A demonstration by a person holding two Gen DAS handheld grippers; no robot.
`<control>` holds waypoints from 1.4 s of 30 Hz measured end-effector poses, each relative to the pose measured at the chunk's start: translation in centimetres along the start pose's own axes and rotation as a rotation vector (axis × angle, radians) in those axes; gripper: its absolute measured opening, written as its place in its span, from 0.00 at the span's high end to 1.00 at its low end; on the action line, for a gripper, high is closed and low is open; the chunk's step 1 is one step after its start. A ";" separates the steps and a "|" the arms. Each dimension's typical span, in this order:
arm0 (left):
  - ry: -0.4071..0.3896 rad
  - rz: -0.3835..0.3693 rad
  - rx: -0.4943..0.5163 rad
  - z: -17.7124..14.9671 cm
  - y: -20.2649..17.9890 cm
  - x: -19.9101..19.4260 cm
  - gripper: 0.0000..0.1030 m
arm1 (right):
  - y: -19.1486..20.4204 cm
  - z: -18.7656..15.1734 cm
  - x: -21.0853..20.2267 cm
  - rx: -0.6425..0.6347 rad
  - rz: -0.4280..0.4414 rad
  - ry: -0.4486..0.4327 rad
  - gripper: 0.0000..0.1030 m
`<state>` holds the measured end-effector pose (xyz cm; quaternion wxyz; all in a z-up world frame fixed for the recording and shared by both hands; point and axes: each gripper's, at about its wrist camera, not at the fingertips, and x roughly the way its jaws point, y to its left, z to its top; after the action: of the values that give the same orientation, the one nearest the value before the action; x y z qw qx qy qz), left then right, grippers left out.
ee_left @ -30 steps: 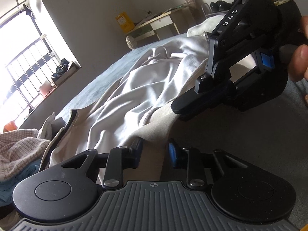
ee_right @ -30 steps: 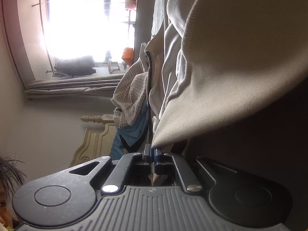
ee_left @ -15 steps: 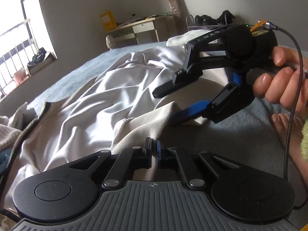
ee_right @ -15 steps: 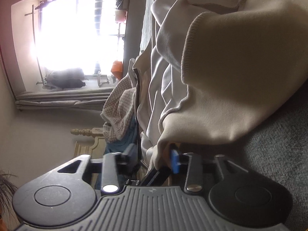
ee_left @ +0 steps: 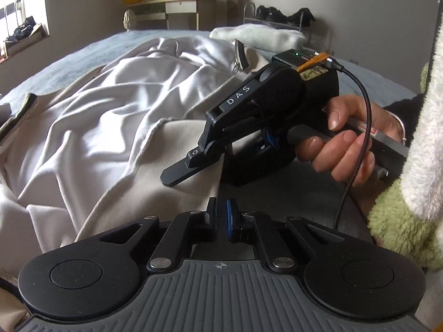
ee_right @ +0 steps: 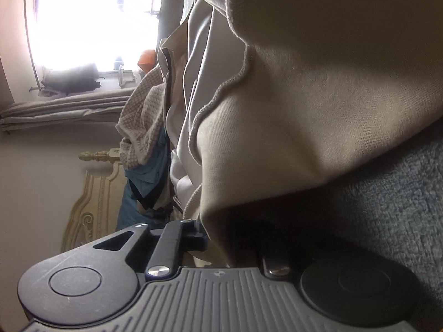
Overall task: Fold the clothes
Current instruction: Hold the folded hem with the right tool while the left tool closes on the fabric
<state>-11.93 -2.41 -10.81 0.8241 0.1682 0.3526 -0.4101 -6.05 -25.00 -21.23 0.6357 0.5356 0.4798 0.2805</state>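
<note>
Beige garment (ee_left: 166, 149) lies spread across the bed (ee_left: 83, 52), its pale white lining (ee_left: 110, 102) bunched in soft folds toward the far side and its stitched hem edge running down toward the near corner. In the left wrist view, the left gripper (ee_left: 221, 217) sits at that near edge with its two fingers drawn almost together, only a thin gap between the black pad and the blue one; a fold of the beige cloth runs down into that gap, though whether it is truly pinched cannot be told. Just beyond it, the right gripper (ee_left: 191, 170) is held in the person's right hand (ee_left: 340, 144), its one visible finger lying on the beige fabric at the edge where the cloth meets the dark grey blanket (ee_left: 290, 193). In the right wrist view, the garment (ee_right: 304, 110) drapes over the tool and hides one finger, so that claw's state cannot be judged. A checked cloth (ee_right: 141, 121) and a blue garment (ee_right: 146, 174) are heaped near the carved headboard (ee_right: 94, 193).
</note>
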 end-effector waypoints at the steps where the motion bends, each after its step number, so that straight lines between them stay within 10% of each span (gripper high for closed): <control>1: 0.016 0.007 0.000 -0.3 0.2 -0.3 0.95 | 0.1 -0.1 0.0 -0.007 -0.009 0.000 0.89; 11: 0.139 0.128 0.090 -3.0 1.3 -3.7 0.59 | 2.1 -0.9 1.1 -0.150 -0.137 0.100 0.87; 23: 0.133 0.237 0.317 -4.8 -0.9 -0.9 0.54 | 1.7 -1.6 0.2 -0.083 -0.084 0.133 0.98; 25: 0.113 0.238 0.316 -4.7 -0.7 -0.8 0.57 | 1.8 -1.6 -0.2 -0.069 -0.048 0.141 0.98; 29: 0.085 0.229 0.259 -3.9 0.4 -1.5 0.98 | 3.1 -1.7 -0.2 -0.129 -0.058 0.176 0.98; 36: 0.174 0.051 0.256 -4.4 0.7 -2.4 0.99 | 4.6 -2.9 0.1 -0.329 -0.229 0.322 0.97; 42: 0.200 0.049 0.243 -4.5 0.5 -1.8 0.95 | 4.7 -3.6 -1.5 -0.385 -0.308 0.320 0.81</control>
<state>-14.26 1.48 -12.60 0.7682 0.3151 0.3766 -0.4108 -9.15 -23.61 -16.18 0.6770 0.2749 0.5876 0.3476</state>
